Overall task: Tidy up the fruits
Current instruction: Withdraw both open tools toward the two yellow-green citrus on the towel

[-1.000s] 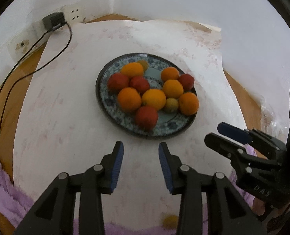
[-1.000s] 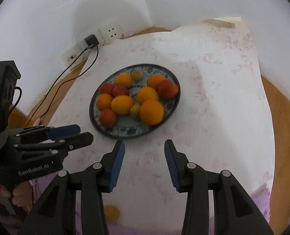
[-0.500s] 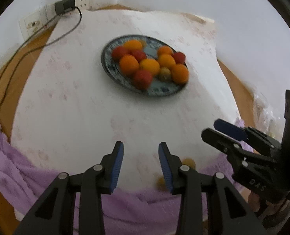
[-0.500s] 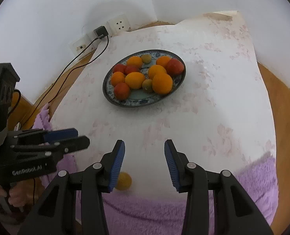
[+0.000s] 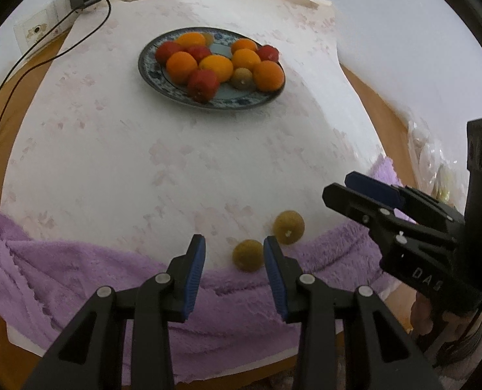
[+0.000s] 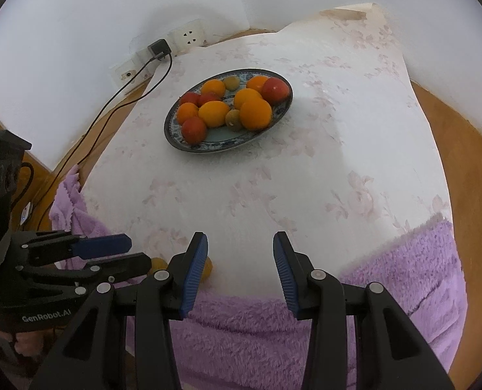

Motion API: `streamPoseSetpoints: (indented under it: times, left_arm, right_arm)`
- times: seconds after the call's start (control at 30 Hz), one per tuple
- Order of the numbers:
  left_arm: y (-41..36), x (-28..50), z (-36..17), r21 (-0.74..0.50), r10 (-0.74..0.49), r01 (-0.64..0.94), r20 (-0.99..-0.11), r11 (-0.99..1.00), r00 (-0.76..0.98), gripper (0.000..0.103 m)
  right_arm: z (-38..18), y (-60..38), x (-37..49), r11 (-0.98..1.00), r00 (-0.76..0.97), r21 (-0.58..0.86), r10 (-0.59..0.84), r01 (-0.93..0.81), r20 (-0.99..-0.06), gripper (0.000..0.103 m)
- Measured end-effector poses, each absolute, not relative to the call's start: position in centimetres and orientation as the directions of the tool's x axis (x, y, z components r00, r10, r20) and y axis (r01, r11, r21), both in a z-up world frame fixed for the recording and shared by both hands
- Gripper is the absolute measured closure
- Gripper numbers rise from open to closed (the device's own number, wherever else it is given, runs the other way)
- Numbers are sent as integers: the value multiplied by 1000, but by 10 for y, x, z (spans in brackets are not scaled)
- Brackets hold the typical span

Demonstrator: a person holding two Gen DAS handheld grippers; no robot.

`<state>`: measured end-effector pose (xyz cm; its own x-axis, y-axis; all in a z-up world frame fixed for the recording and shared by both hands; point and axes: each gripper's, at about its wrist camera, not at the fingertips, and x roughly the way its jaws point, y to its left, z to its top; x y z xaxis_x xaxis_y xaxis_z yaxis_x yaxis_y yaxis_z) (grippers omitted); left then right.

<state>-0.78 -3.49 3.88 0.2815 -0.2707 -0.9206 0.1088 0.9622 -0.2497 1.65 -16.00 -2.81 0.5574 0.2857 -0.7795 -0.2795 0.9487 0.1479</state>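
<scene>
- The left gripper hangs low over the near edge of the table, its blue-padded jaws spread apart and holding nothing.
- A small yellow-green fruit lies on the white floral cloth between those jaws, close against the right-hand pad, right where the cloth meets the purple towel.
- A second yellow-green fruit sits just beyond it and a little to the right, the two near each other but apart.
- The right gripper hovers beside the left one, jaws spread wide with only bare cloth between them.
- From the right wrist view, the two loose fruits peek out partly hidden behind its left finger and the left gripper's tip.
- Farther back on the cloth stands a blue patterned plate piled with oranges, red fruits and a couple of small greenish ones.
- A black charger sits plugged into the wall socket in the corner, its cable trailing down along the wooden table edge.
</scene>
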Motion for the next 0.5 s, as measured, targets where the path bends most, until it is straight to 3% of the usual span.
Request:
streamPoseSetpoints:
  times: [0.5]
  left_arm:
    - [-48,-6,19,-219,-240,110,-940,970,244,65]
  right_arm:
    - [-28,-166,11,947,539,164,294,-277,-789,60]
